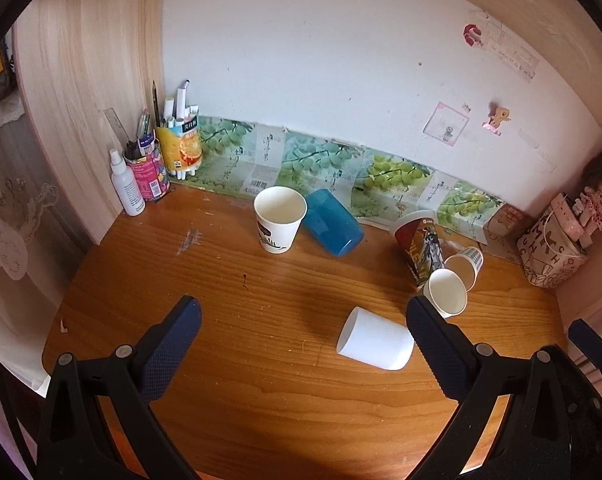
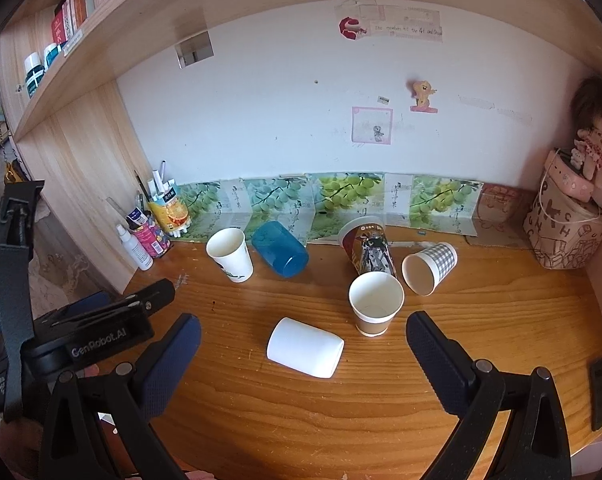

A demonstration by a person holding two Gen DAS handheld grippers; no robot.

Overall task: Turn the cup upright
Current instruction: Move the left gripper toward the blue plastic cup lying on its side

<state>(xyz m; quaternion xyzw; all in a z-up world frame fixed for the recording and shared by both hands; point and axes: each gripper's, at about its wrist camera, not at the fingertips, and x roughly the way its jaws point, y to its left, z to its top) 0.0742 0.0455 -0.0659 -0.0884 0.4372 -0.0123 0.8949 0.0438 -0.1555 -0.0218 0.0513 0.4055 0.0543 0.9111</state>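
While both tongs (image 1: 303,322) (image 2: 303,326) gape | smooth white cylindrical cup (image 2: 305,347) lies sideways | grained wood desk (image 2: 285,412)

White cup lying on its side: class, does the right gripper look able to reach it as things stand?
Probably yes. The right gripper is open, and the white cup lies just ahead between its fingers, nothing in between. The brown-banded cup stands close beside.

Bare desk (image 2: 261,408) before white cup (image 2: 305,347)
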